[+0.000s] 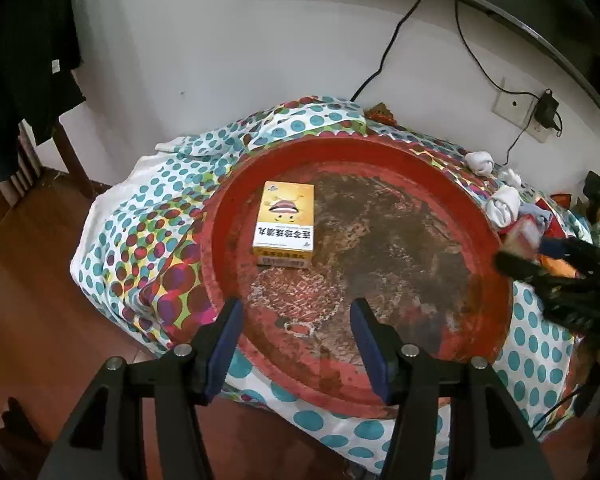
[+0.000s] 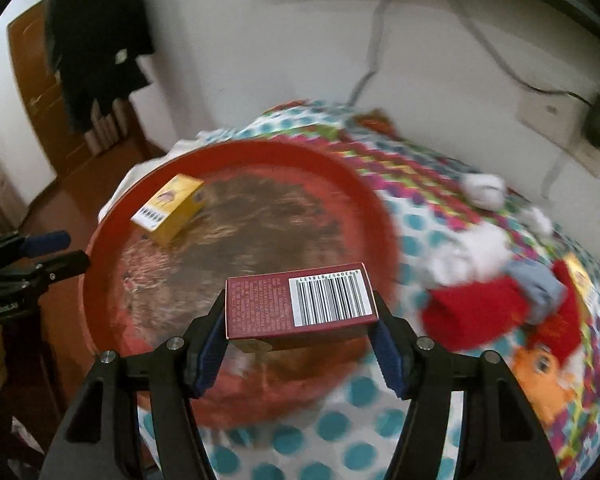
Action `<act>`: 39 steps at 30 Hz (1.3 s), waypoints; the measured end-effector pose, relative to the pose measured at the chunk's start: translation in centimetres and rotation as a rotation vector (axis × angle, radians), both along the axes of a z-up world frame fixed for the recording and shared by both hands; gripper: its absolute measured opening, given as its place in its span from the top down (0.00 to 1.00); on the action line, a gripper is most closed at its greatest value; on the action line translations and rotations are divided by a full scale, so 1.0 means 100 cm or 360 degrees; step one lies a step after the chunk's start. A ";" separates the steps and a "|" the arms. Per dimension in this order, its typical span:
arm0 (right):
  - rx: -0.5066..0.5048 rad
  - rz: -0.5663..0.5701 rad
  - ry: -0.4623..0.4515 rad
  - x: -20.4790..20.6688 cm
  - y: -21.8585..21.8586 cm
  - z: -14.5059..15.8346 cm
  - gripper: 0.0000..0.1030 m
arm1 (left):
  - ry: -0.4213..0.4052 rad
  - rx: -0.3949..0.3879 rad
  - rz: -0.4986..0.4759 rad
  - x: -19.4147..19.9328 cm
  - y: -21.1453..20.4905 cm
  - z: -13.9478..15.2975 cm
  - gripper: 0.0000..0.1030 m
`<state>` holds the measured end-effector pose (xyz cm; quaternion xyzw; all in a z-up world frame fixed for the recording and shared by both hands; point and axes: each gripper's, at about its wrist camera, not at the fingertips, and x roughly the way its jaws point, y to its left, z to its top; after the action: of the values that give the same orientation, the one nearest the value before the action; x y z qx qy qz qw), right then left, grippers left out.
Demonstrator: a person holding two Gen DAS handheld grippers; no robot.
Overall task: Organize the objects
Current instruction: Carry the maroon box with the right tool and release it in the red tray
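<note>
Right gripper (image 2: 300,322) is clamped on the maroon box (image 2: 300,304), long axis crosswise between the fingers, held over the red tray's (image 2: 364,208) near rim at lower centre of frame; yellow box (image 2: 168,208) lies in the tray, upper left; left gripper (image 1: 296,328) fingers apart, empty, hovering at the tray edge; right hand is the one placed to set the box down.

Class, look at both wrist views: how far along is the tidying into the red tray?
Done: one yellow box lies flat in the red tray. In hand: the right gripper clamps a maroon barcode box above the tray. The left gripper is open and holds nothing. Left: white socks and red cloth sit on the dotted cloth outside the tray.
</note>
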<state>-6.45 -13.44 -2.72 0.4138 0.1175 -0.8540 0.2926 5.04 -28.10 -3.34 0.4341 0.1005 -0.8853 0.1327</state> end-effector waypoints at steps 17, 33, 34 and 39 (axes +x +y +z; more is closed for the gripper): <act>0.0198 0.0034 -0.0147 -0.030 -0.053 -0.044 0.39 | -0.0057 0.0037 0.0121 0.004 -0.034 -0.015 0.45; 0.0208 0.0023 -0.0149 -0.033 -0.051 -0.052 0.29 | -0.0088 0.0051 0.0063 -0.002 -0.025 -0.024 0.45; 0.0203 0.0019 -0.0146 -0.033 -0.049 -0.052 0.28 | -0.0079 0.0056 0.0059 -0.001 -0.025 -0.023 0.45; 0.0143 -0.0003 -0.0122 -0.029 -0.041 -0.040 0.27 | -0.0073 0.0071 0.0048 -0.002 -0.022 -0.023 0.45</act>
<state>-9.31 -17.52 -6.69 0.4590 0.1441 -0.8317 0.2773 4.86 -30.29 -5.66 0.4555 0.1238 -0.8707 0.1385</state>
